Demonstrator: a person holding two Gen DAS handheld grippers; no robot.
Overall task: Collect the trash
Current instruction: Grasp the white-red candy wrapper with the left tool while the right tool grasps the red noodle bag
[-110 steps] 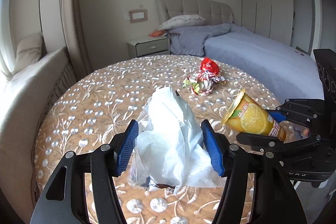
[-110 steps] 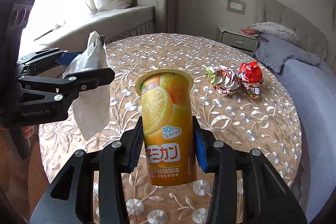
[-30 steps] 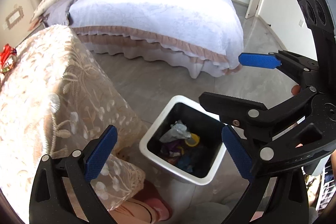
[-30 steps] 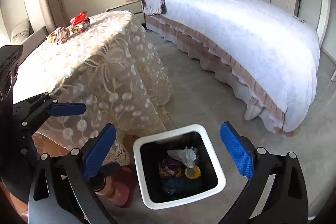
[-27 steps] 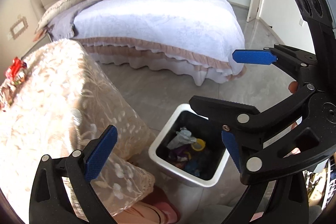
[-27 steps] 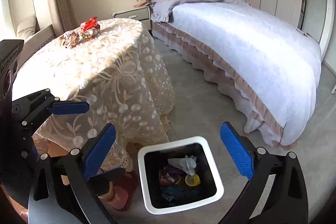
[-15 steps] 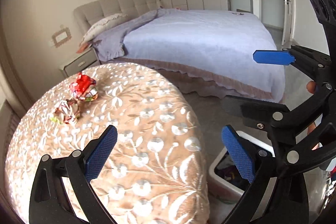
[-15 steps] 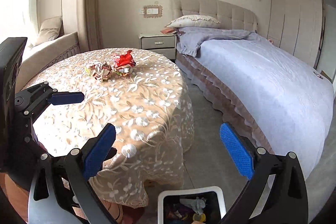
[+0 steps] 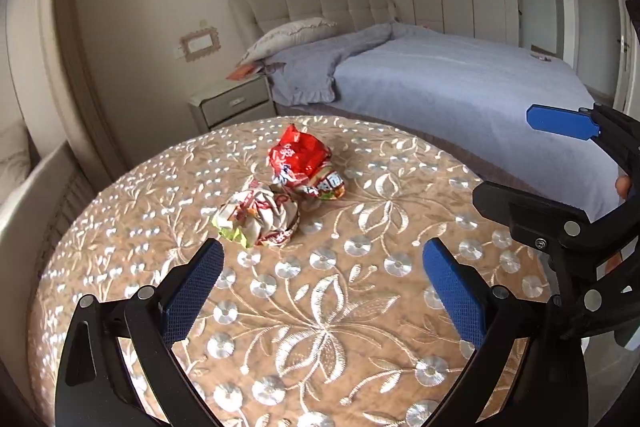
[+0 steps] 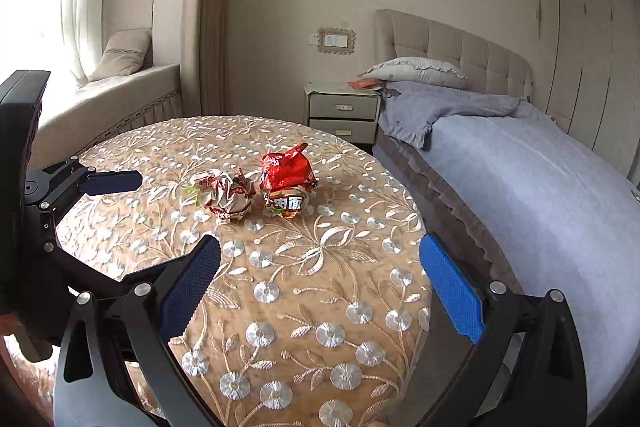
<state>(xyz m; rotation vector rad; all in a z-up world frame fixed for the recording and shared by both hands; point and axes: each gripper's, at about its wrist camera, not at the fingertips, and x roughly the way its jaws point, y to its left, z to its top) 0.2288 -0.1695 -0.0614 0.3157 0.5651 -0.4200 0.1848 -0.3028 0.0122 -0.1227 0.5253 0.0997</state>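
Two pieces of trash lie side by side on the round table (image 9: 360, 307) (image 10: 320, 307) with its embroidered tan cloth: a crumpled pale wrapper (image 9: 256, 217) (image 10: 226, 197) and a red snack bag (image 9: 304, 165) (image 10: 288, 181). My left gripper (image 9: 322, 291) hovers open and empty just in front of the crumpled wrapper. My right gripper (image 10: 320, 281) is open and empty too, above the table's near right part, farther from the red bag. Each gripper shows at the edge of the other's view.
A bed (image 9: 460, 87) (image 10: 540, 167) with a grey-blue cover stands right of the table. A bedside cabinet (image 9: 232, 105) (image 10: 344, 111) is against the far wall. A cushioned window seat (image 10: 120, 95) runs along the left.
Both grippers swung up from the white bin on the floor, where the tissue and orange cup now lie, back over the table toward the two wrappers. Both have stayed open.
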